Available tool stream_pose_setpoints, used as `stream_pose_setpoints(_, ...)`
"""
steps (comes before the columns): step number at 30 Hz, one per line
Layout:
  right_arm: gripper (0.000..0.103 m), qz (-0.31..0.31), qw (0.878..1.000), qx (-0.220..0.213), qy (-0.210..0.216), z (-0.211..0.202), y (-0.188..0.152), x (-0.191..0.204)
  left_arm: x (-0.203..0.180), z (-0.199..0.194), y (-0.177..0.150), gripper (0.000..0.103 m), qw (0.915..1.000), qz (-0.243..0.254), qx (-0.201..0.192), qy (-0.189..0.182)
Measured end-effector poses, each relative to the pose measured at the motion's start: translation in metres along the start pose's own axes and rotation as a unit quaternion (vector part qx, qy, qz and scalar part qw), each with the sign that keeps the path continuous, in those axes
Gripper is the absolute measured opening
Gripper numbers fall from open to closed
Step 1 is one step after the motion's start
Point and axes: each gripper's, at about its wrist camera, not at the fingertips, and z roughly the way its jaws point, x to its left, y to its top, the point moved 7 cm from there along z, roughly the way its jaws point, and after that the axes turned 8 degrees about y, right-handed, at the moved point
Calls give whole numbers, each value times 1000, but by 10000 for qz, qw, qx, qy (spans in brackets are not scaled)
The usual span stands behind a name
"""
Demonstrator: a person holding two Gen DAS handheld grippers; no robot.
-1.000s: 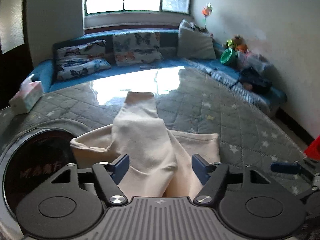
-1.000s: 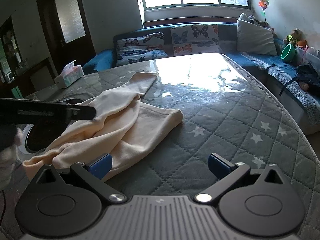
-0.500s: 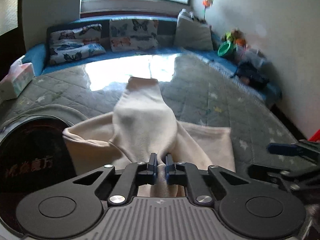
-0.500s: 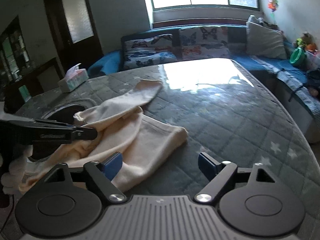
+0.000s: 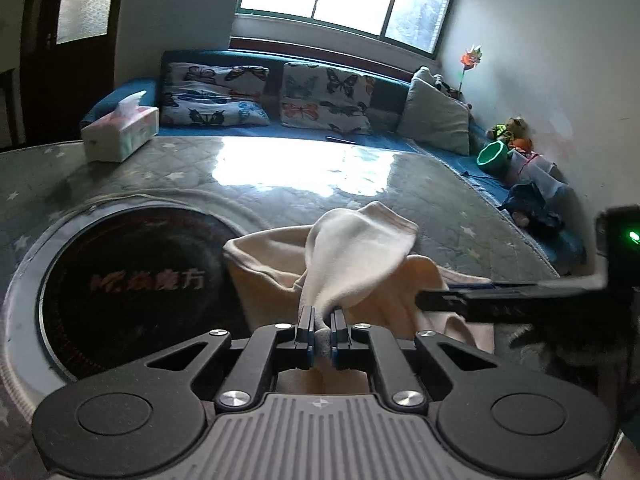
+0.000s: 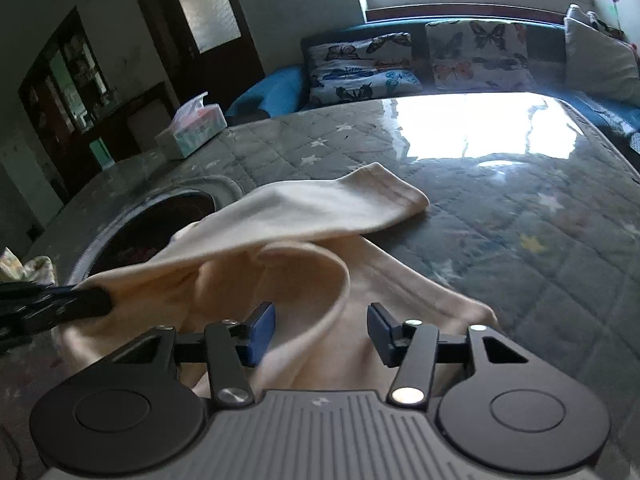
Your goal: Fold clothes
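Left tongs (image 5: 321, 322) pinched tight on a fold of the cream garment (image 5: 360, 256), lifting its sleeve off the quilted table (image 5: 440, 184). Right tongs (image 6: 321, 322) half open and just been closing, a rolled edge of that garment between the jaws, not yet squeezed. Tissue box (image 5: 120, 132) sits well apart, tissue poking up.

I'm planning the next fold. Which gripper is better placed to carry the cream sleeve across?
Left. The left gripper is already shut on the cream garment, its sleeve lifted; the right gripper has been closing, not yet pinching.
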Motion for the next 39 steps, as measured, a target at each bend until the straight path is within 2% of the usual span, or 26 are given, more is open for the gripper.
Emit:
stream_pose_setpoints(2, 38, -44, 10000, 36, 44, 7, 1, 2, 5, -5, -2, 8, 10000, -59, -21, 34)
stream_pose_setpoints(4, 20, -124, 9999, 33, 98, 10, 2, 5, 11, -10, -3, 8, 9999, -140, -51, 48)
stream_pose_setpoints(6, 8, -158, 9999, -20, 43, 6, 2, 6, 15, -18, -4, 8, 9997, -179, -96, 95)
stream_pose_setpoints(9, 4, -230, 9994, -257, -81, -11, 3, 3, 24, -30, -8, 8, 9995, -206, -154, 163)
stream_pose_setpoints(15, 3, -406, 9949, -822, -427, -73, 0, -3, 43, -60, -24, 8, 9991, -328, -154, 204)
stream_pose_setpoints(21, 3, -283, 9838, -1309, -1188, -154, -21, -31, 56, -88, -53, 8, 9992, -368, 56, 167)
stream_pose_setpoints(23, 3, -167, 9780, -1373, -1559, -177, -34, -45, 59, -93, -65, 8, 9990, -389, 207, 80)
stream_pose_setpoints(26, 3, 163, 9745, -1100, -1946, -196, -61, -69, 61, -94, -81, 8, 9985, -315, 446, -30)
stream_pose_setpoints(29, 6, 277, 9774, -707, -1975, -195, -81, -81, 57, -97, -90, 11, 9980, -138, 586, -177)
stream_pose_setpoints(31, 8, 249, 9787, -556, -1958, -193, -86, -82, 53, -103, -83, 13, 9986, -6, 458, -250)
stream_pose_setpoints(33, 8, 136, 9815, -544, -1831, -187, -81, -77, 49, -106, -72, 21, 9991, 103, 257, -326)
stream_pose_setpoints(34, 12, 70, 9834, -541, -1728, -180, -76, -72, 48, -107, -66, 24, 9992, 139, 155, -352)
stream_pose_setpoints(36, 20, -58, 9869, -516, -1526, -168, -68, -64, 49, -98, -53, 29, 9996, 161, 42, -220)
stream_pose_setpoints(39, 24, -244, 9932, -426, -1053, -143, -54, -47, 55, -79, -33, 29, 9998, 182, -106, 24)
